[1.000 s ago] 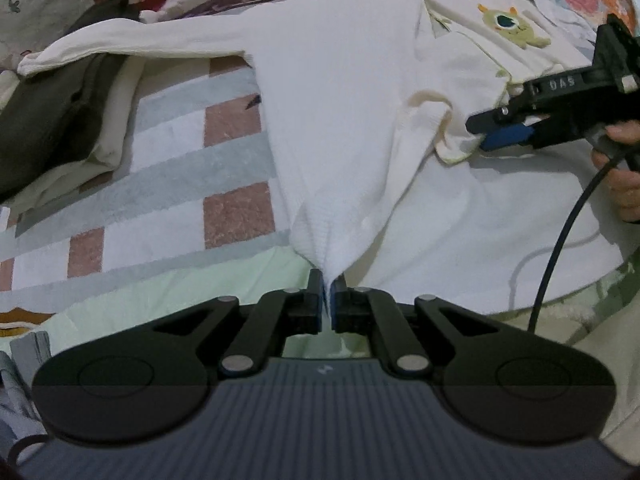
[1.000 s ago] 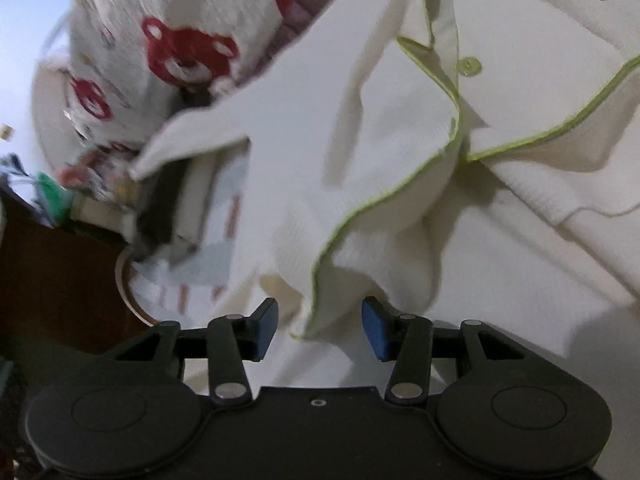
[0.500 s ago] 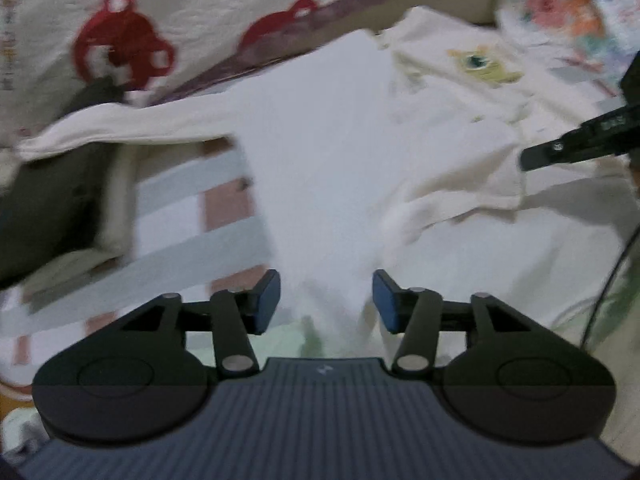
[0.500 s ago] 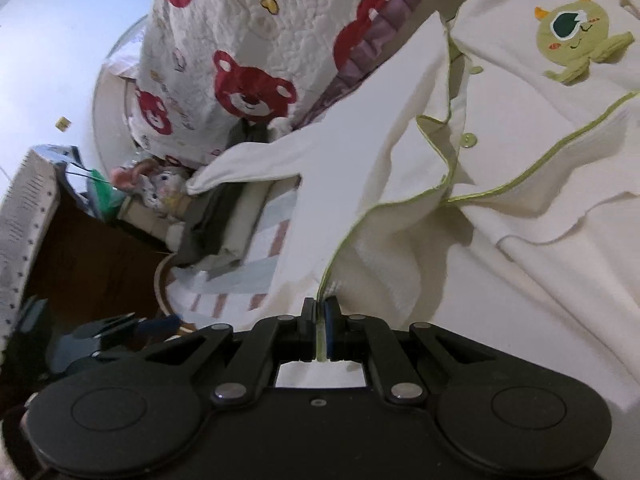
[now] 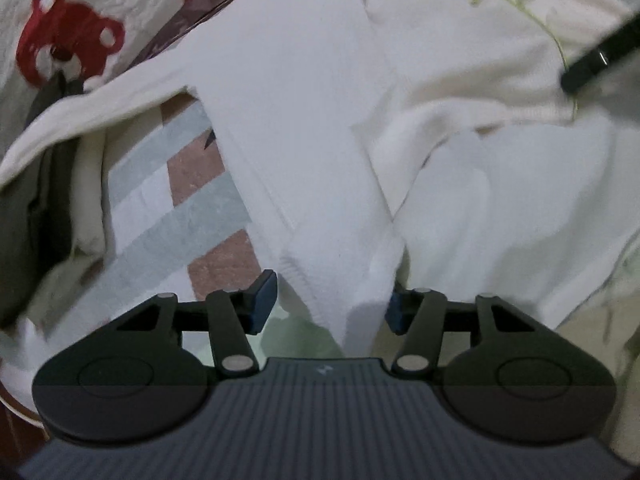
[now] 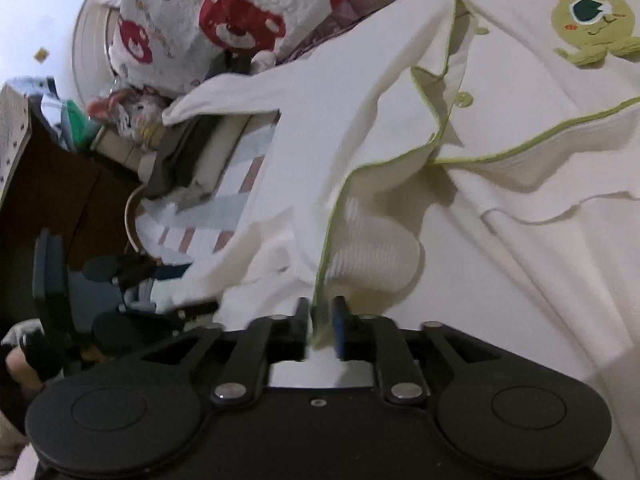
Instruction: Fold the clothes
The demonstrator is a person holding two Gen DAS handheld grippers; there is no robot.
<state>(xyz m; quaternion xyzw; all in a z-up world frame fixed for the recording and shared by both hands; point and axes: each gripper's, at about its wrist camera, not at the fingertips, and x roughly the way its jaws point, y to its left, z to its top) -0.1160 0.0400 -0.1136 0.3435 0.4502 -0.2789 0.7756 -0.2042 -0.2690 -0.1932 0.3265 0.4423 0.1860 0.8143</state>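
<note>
A cream top (image 5: 300, 120) with green trim lies spread on the bed, one sleeve (image 5: 100, 108) stretched to the left. Its green monster patch (image 6: 588, 24) shows in the right wrist view. My left gripper (image 5: 330, 306) is open, and the top's lower hem corner (image 5: 344, 276) lies loose between its blue pads. My right gripper (image 6: 320, 324) has its jaws opening, with the green-trimmed front edge (image 6: 324, 264) still in the narrow gap. The right wrist view also catches the left gripper (image 6: 196, 286) at the hem. One of the right gripper's fingers (image 5: 592, 60) reaches in at the left wrist view's top right.
A bear-print quilt (image 5: 60, 52) is bunched along the far side. The checked bedsheet (image 5: 180, 200) shows left of the top, with dark clothing (image 5: 24, 220) beside it. A soft toy (image 6: 136, 112) and brown furniture (image 6: 60, 200) sit beyond the bed's edge.
My left gripper let go of the hem corner, opened and dropped closer to it. My right gripper closed on the green-trimmed edge, lifted it a little, and its jaws have begun to part.
</note>
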